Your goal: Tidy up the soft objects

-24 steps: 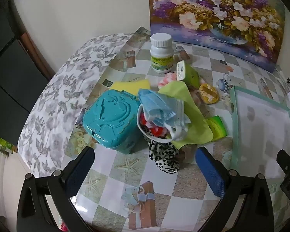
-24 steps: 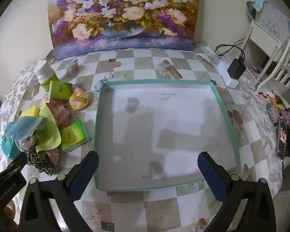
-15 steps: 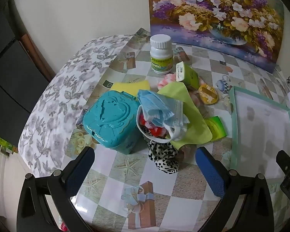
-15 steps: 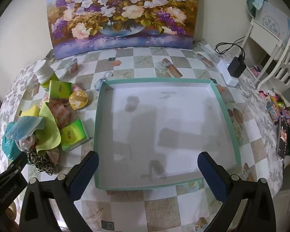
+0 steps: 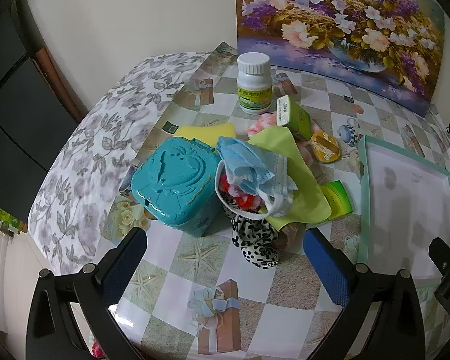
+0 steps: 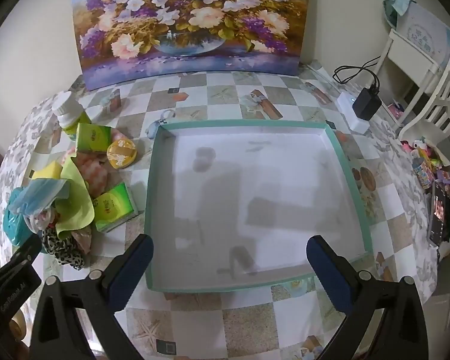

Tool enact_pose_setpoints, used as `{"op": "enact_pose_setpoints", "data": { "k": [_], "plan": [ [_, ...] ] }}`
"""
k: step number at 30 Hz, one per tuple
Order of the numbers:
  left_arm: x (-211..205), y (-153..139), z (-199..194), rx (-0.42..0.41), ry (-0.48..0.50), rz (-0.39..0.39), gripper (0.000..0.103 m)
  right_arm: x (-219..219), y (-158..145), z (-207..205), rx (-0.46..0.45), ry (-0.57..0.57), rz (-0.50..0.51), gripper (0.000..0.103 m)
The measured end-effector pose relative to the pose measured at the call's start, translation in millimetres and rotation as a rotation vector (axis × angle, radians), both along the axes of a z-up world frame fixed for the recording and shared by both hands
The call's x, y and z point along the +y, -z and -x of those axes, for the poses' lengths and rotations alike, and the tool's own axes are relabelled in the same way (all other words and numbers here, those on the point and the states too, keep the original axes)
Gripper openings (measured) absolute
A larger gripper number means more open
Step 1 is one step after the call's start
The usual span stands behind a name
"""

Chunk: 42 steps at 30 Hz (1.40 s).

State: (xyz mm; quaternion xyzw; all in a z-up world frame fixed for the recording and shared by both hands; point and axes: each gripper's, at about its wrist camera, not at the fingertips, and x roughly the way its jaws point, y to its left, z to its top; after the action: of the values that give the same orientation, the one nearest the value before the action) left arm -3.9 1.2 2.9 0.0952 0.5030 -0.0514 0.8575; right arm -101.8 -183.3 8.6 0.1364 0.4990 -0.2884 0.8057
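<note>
A heap of soft things lies on the table: a blue face mask (image 5: 249, 165) on top, a yellow-green cloth (image 5: 297, 186), a leopard-print fabric piece (image 5: 256, 240) and a pink-orange cloth (image 6: 91, 168). My left gripper (image 5: 225, 255) hovers open just before the leopard piece, nothing between its fingers. To the right sits a shallow white tray with a teal rim (image 6: 148, 210), its floor bare. My right gripper (image 6: 229, 258) hangs open above the tray's near part. The heap (image 6: 63, 204) shows at the left of the right wrist view.
A teal plastic case (image 5: 177, 186), a white pill bottle (image 5: 254, 87), green tissue packs (image 5: 294, 117) (image 6: 114, 207), a yellow sponge (image 5: 207, 130) and a round yellow tin (image 5: 325, 150) crowd the heap. A flower painting (image 6: 192, 21) leans at the back. A charger and cable (image 6: 366, 105) lie right.
Both grippers have drifted slightly; the scene sits a little lower in the views. Nothing on the table has moved.
</note>
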Motion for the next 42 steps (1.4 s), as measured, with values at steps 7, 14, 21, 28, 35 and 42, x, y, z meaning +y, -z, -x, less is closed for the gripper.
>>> {"op": "enact_pose_setpoints", "data": {
  "k": [7,14,21,28,35,42],
  "plan": [
    [-5.6,3.5,1.6,0.02,0.013,0.0,0.103,3.1,1.0,-2.2,0.014,-0.007,-0.002,0.103],
    [-5.8,3.5,1.6,0.02,0.013,-0.002,0.103,2.5,2.3,-2.7,0.023,-0.008,-0.008,0.103],
    [-4.4,4.2,1.5,0.024,0.007,0.002,0.103,2.2,3.0,-2.6,0.029,-0.011,-0.009,0.103],
    [-4.4,5.7,2.4,0.025,0.008,-0.002,0.103,2.3,4.2,-3.2,0.038,-0.014,-0.011,0.103],
    [-5.6,7.4,2.9,0.028,0.012,-0.01,0.103,2.1,5.1,-3.2,0.041,-0.014,-0.013,0.103],
    [-5.8,8.1,2.2,0.033,0.012,-0.015,0.103,1.9,5.8,-3.5,0.046,-0.015,-0.014,0.103]
  ]
}}
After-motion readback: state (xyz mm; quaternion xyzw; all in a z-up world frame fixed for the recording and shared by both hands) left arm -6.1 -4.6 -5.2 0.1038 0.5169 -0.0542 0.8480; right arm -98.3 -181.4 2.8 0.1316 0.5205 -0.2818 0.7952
